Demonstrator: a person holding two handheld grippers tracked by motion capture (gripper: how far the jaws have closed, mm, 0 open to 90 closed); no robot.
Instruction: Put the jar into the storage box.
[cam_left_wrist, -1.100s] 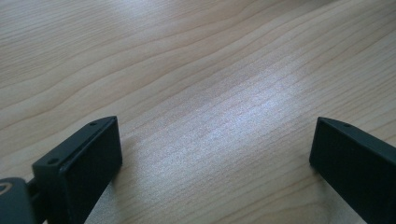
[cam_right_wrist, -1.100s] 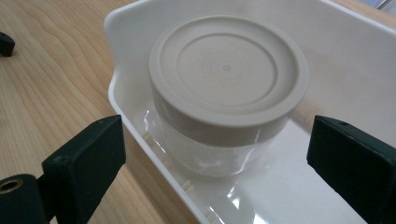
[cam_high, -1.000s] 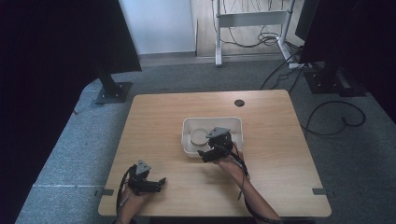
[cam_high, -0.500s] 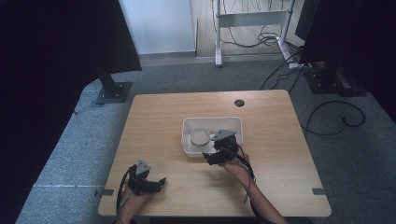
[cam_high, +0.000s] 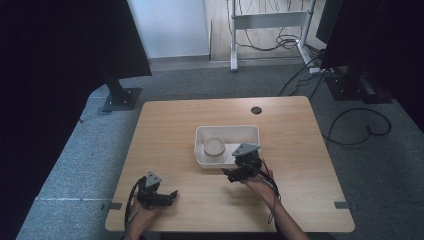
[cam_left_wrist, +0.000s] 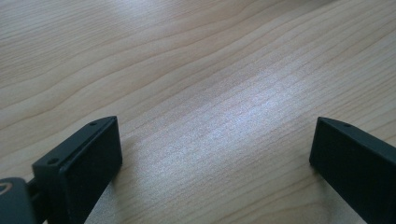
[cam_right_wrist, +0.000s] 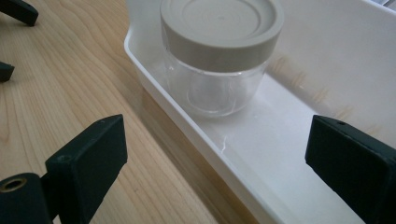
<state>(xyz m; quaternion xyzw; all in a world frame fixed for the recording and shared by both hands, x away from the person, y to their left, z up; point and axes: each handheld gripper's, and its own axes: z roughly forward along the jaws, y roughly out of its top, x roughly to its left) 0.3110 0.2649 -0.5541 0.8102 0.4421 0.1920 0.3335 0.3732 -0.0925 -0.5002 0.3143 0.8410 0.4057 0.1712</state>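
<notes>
Left gripper (cam_high: 159, 195) low at the near left, gripped by a hand (cam_high: 141, 214) entering from the bottom edge, grey three-cornered plate (cam_high: 153, 178) on top, cable looping beside the wrist. Jaws spread wide in the left gripper view, nothing between them.

Right gripper (cam_high: 236, 173) farther forward and toward the middle, held by the right hand (cam_high: 259, 184) on a forearm (cam_high: 283, 220) slanting in from the bottom right, its own grey plate (cam_high: 245, 149) uppermost, cable draped over the wrist. Jaws likewise wide apart in the right gripper view, gap unoccupied, nothing clamped.
</notes>
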